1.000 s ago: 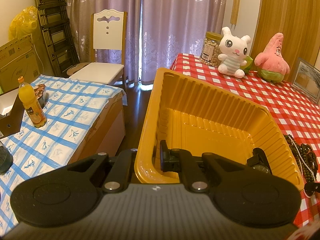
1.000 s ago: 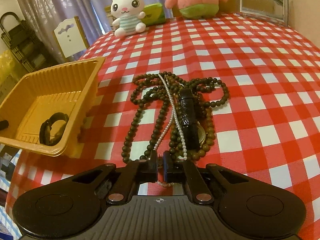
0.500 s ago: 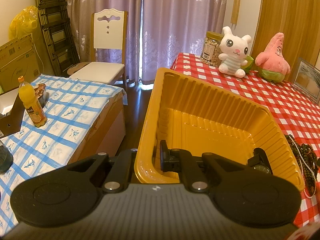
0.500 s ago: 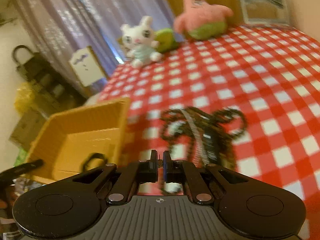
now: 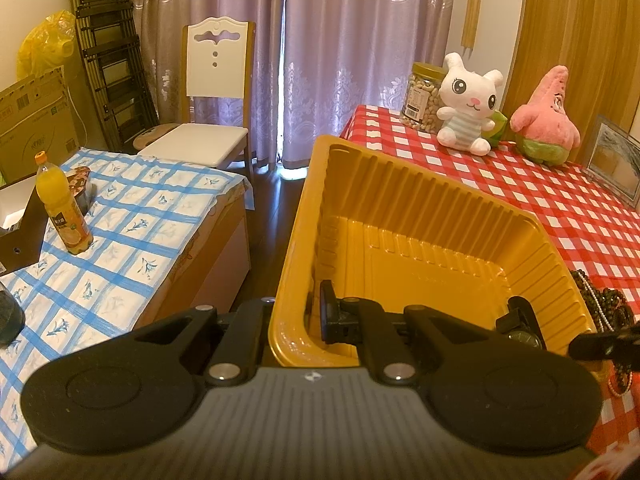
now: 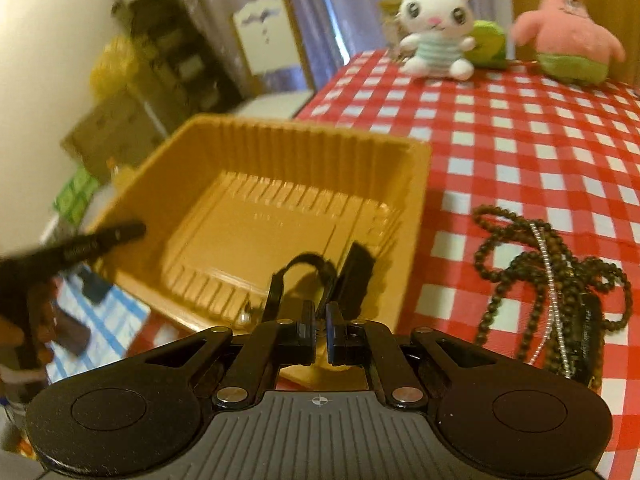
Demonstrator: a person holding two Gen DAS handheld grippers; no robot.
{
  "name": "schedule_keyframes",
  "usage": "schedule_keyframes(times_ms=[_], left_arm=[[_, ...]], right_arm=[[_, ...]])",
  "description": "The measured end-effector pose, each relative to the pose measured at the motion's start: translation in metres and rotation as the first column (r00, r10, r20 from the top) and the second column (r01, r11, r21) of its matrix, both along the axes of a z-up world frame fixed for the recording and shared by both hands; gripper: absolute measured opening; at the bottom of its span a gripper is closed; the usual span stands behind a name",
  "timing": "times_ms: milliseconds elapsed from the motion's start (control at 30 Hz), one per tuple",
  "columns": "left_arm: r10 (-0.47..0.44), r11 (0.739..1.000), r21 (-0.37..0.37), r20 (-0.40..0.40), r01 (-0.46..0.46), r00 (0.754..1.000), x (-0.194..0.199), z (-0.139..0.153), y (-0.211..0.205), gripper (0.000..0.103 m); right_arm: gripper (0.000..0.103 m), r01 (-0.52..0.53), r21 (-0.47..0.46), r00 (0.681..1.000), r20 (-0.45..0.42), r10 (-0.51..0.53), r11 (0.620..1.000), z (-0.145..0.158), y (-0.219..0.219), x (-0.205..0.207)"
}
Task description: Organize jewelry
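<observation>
In the left wrist view, the left gripper (image 5: 297,314) is clenched on the near wall of the deep yellow ribbed plastic tray (image 5: 400,200), with one finger inside and one outside. I judge that it steadies the tray at the edge of the red-and-white checked surface (image 5: 540,200), because the thin, glossy plastic would slide easily. A black wristwatch (image 5: 520,326) lies on the tray floor, ahead and to the right of this gripper. Further right, outside the tray, is a pile of dark round bead strings (image 5: 604,300).

The right wrist view is blurred. The right gripper (image 6: 319,334) has its pads almost together; I cannot tell if something thin is pinched between them. It hangs over the near rim of the tray (image 6: 304,136), and the wristwatch (image 6: 320,276), with its curled strap, is just ahead of the fingertips. To its right the bead strings (image 6: 500,248) lie tangled with a thin white pearl strand (image 6: 548,272), not yet in the tray.
</observation>
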State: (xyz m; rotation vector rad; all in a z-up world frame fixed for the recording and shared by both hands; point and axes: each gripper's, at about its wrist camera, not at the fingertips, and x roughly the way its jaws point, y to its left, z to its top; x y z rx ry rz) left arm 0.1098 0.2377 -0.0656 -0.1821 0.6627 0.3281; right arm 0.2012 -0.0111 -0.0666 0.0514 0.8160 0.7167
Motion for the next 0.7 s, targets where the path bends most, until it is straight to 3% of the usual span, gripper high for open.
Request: schedule_keyframes(times_ms=[167,300,467,700], left_arm=[[0.0,1.0,0.0,-0.001,0.0,1.0,0.0,0.0,0.0,0.008],[0.0,1.0,0.0,-0.003,0.0,1.0,0.0,0.0,0.0,0.008],[-0.001,1.0,0.001,-0.003,0.001,1.0,0.001,-0.001,-0.001,0.008],[0.0,1.0,0.003,-0.003,0.0,1.0,0.001,-0.001,-0.001,0.007]], right_arm=[[0.008,-0.018,-0.044,1.0,0.003,0.018,0.999,-0.005,0.009,-0.004],[0.042,-0.004,0.009,0.999,0.035,0.004,1.0,0.002,0.001,-0.01],[0.042,0.047,0.058,0.995,0.085,-0.051,0.997,0.014,-0.017,-0.02],[0.042,0.21,0.048,0.97,0.114,-0.214,0.977,0.014,-0.068,-0.031]])
